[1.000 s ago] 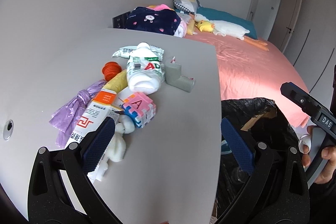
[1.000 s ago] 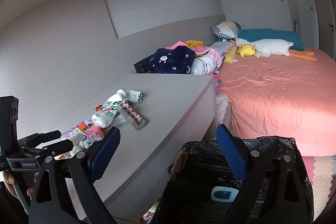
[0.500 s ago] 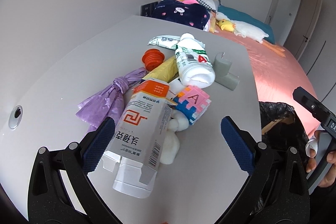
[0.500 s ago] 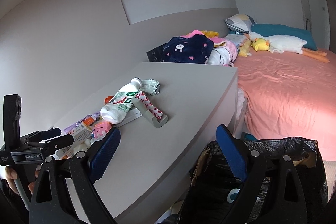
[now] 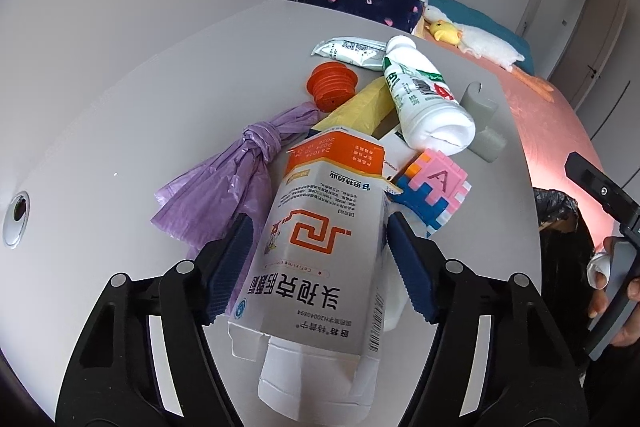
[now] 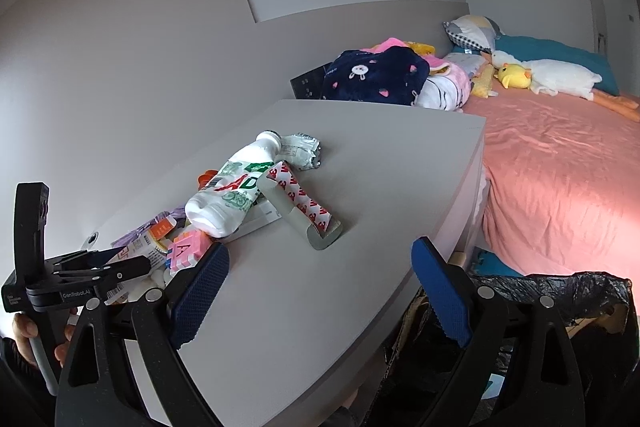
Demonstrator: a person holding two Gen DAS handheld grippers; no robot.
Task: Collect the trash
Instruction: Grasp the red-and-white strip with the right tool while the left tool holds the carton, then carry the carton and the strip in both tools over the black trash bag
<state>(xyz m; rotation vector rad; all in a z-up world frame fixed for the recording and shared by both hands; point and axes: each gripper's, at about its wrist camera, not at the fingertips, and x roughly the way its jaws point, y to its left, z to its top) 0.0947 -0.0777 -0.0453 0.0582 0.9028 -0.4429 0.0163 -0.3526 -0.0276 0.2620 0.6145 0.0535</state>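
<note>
A pile of trash lies on the grey table (image 5: pixel 140 99). My left gripper (image 5: pixel 318 259) straddles a white and orange carton (image 5: pixel 320 247), its blue pads close on both sides but still open. Around it lie a knotted purple bag (image 5: pixel 224 183), an orange cap (image 5: pixel 332 85), a yellow wrapper (image 5: pixel 360 105), a white drink bottle (image 5: pixel 424 99), a silver wrapper (image 5: pixel 348 53), a pink and blue puzzle cube (image 5: pixel 432 191) and a grey hook (image 5: pixel 482 119). My right gripper (image 6: pixel 320 291) is open and empty over the table's near edge, beside the black trash bag (image 6: pixel 560 307).
The bed with a pink sheet (image 6: pixel 560 163), plush toys and folded clothes (image 6: pixel 376 75) lies beyond the table. A cable hole (image 5: pixel 16 217) is in the table at left. The black trash bag also shows at the table's right edge in the left wrist view (image 5: pixel 560 223).
My left gripper moved forward over the pile and its jaws narrowed around the carton. My right gripper shifted left from above the trash bag toward the table.
</note>
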